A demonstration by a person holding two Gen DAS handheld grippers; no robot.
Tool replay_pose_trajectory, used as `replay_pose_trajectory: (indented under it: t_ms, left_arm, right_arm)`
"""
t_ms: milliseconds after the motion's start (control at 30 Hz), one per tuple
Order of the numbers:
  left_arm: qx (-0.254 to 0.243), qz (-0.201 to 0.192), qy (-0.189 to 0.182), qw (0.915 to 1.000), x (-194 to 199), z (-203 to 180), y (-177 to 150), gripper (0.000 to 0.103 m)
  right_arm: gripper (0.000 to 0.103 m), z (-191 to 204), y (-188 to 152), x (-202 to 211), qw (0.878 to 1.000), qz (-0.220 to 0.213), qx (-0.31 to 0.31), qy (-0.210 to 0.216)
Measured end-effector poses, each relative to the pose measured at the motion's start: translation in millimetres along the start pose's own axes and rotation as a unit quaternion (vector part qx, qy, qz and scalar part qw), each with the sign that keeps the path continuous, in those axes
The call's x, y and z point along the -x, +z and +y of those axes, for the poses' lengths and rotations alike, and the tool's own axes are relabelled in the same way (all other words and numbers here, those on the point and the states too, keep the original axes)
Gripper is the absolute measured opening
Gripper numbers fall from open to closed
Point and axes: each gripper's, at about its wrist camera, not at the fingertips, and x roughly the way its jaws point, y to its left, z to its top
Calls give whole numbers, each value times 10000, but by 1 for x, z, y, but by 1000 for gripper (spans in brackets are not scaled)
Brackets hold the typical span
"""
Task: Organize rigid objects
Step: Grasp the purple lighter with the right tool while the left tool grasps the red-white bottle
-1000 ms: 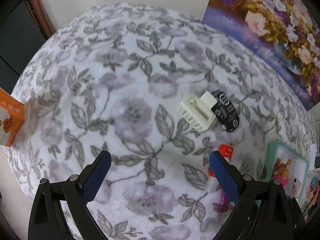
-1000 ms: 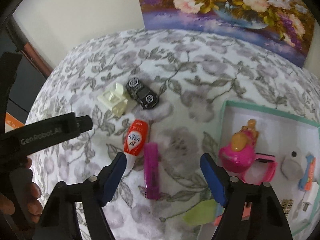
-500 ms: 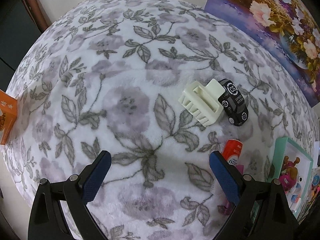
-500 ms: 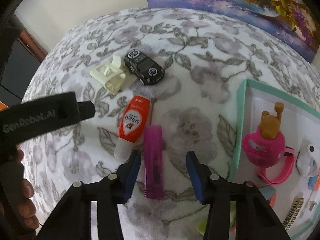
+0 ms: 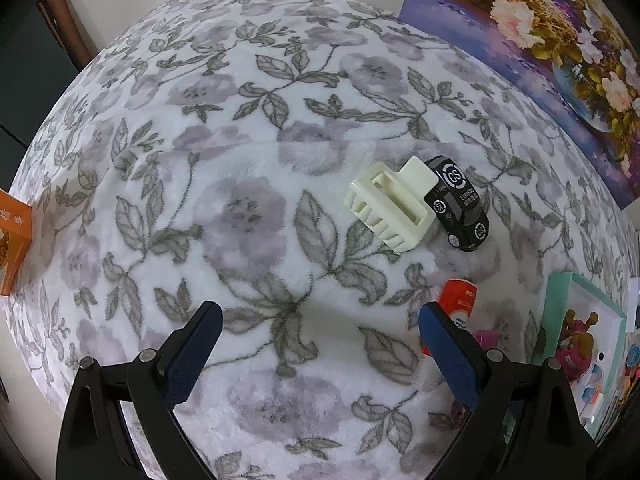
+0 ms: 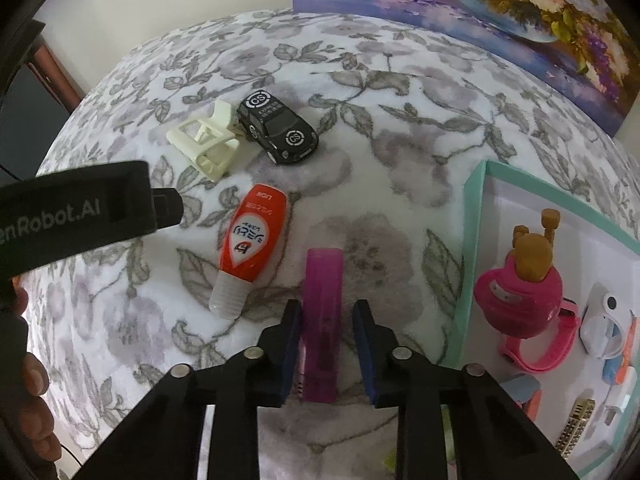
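Note:
A purple lighter [image 6: 322, 304] lies on the flowered blanket between the fingers of my right gripper [image 6: 326, 320]. The jaws stand narrowly around it with small gaps on both sides. A red tube [image 6: 252, 240] lies just left of it. A cream hair claw [image 6: 206, 144] and a black toy car [image 6: 278, 128] lie farther back. My left gripper [image 5: 318, 340] is wide open and empty above the blanket, with the hair claw [image 5: 390, 208], the car [image 5: 458, 210] and the red tube [image 5: 458, 300] ahead to its right.
A teal-rimmed tray [image 6: 472, 240] at the right holds a pink toy, a pink watch and small items. It also shows in the left wrist view [image 5: 558, 292]. A flower painting [image 6: 480, 12] leans at the back. An orange box [image 5: 14, 240] stands at the left edge.
My right gripper has come down and forward over the purple lighter and its jaws have narrowed around it. The left gripper has moved a little closer to the hair claw, still open.

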Motion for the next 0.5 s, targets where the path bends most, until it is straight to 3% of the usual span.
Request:
replay_pose_trajectory:
  t_ms: [367, 500]
  left_arm:
    - [-133, 17, -169, 9998, 1, -18, 0, 99]
    - [-266, 37, -382, 9989, -2, -35, -1, 99]
  right_arm:
    - [21, -29, 0, 9, 9994, -60, -331, 105]
    - [21, -39, 4, 14, 9989, -152, -430, 117]
